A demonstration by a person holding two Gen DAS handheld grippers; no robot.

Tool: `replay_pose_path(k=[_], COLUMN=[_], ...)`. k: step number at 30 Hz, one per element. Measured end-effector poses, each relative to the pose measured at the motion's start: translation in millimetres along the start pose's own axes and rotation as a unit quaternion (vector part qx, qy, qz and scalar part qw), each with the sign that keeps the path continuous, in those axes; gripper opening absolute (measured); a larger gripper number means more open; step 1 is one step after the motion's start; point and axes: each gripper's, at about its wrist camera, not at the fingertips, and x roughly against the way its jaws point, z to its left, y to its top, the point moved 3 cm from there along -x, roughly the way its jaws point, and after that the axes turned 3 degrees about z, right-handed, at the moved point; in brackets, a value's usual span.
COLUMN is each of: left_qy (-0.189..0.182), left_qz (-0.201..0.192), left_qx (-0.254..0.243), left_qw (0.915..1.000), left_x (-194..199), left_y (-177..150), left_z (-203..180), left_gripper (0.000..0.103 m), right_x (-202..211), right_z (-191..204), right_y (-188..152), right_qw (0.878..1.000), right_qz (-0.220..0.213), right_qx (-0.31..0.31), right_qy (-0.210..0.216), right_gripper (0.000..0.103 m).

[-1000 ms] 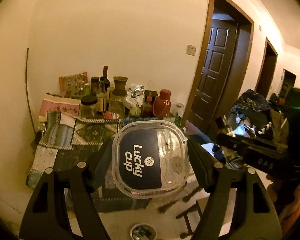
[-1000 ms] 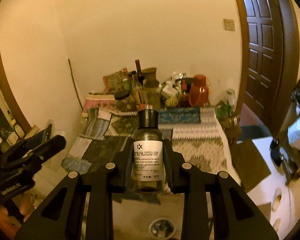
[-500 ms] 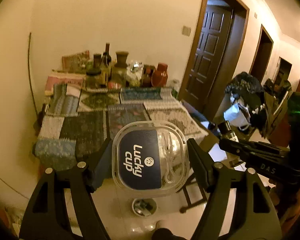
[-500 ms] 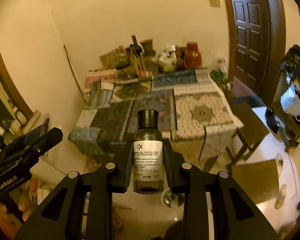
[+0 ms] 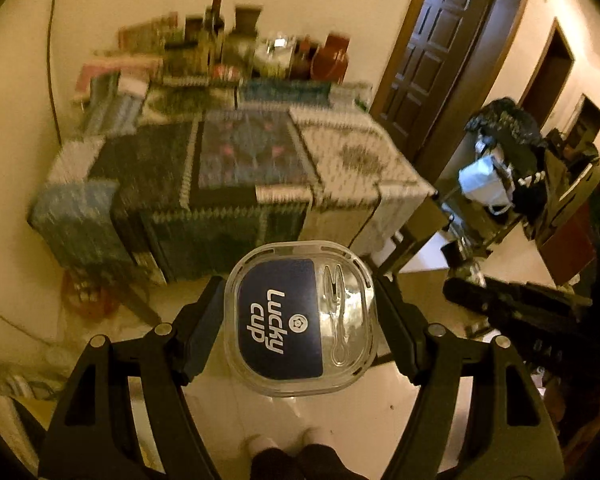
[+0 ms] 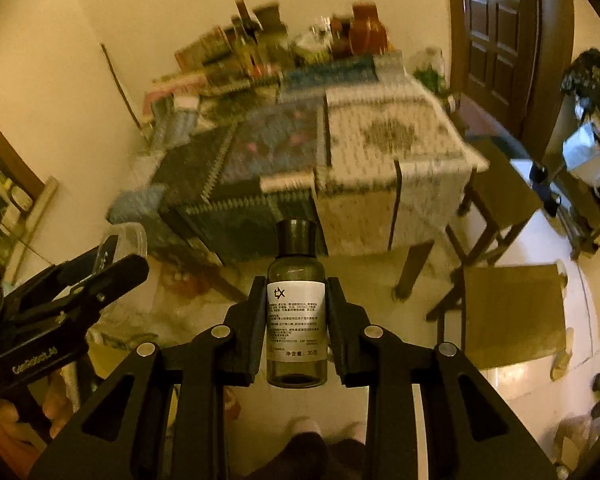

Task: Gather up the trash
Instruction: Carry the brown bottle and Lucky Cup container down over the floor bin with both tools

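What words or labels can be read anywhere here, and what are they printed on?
"Lucky cup": on the dark blue label of the clear plastic lid held in the left hand-held gripper.
"tx": on the white label of the small dark bottle held in the right hand-held gripper.
The bottle's fine print below is too small to read.
Lettering on the left hand-held gripper's side, seen from the right wrist, is too blurred to read.
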Motion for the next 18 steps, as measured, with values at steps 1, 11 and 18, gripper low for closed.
replay_pose_path(k=[1,11,18], left_qy=[0.001,0.023,0.051], left_qz=[0.008,0.08,0.123], left_qx=[0.005,0.069,0.101], left_qw=[1.0,0.9942,0.986], left_x=[-12,-136,-218], left_y=[-5,-67,-123], left_z=[1,33,74], left_gripper=[0.073,0.073,0.073], right_x=[-10,-141,-231], right_z=[-5,-55,-77], right_y=[-5,-71,-92], right_qw=[1.0,0.991,0.987], right_qz=[0.011,0.136,0.157], right_qx=[-0.004,0.009,0.026], right_qy=[0.004,0.001,-0.006], right_gripper=[0.026,0.026,0.026])
